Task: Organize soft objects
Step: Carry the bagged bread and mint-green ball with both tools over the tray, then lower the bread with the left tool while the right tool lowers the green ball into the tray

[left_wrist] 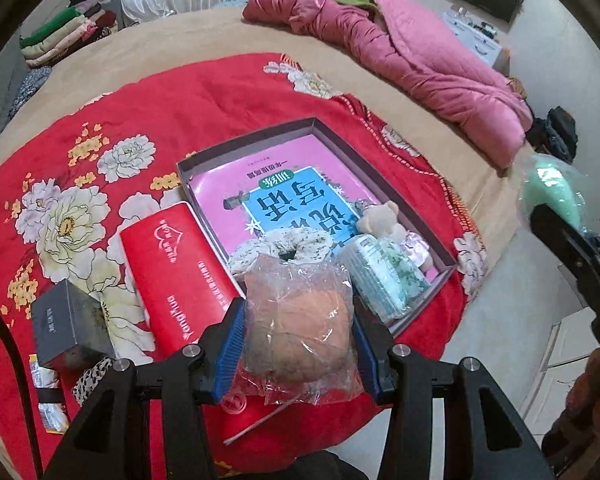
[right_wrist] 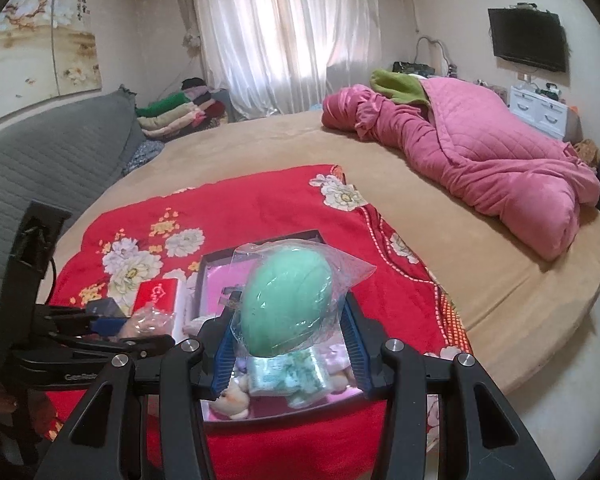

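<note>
While the left wrist view alone shows left gripper (left_wrist: pixel 298 346) clamped on crinkly bagged tan sponge (left_wrist: pixel 300 332) above shallow cardboard tray (left_wrist: pixel 404 196), right wrist view shows right gripper (right_wrist: pixel 288 354) pinching smooth egg-shaped green sponge (right_wrist: pixel 286 306), bagged, over tray.

- Soft daylight glows through the white curtain (right_wrist: pixel 284 36), far beyond the jaws; the room is evenly bright.
- Glare glints on the plastic wrap (left_wrist: pixel 300 280) between the jaws.
- Fisheye bending curves the edges; corners are black.
- Slight blur overall.
</note>
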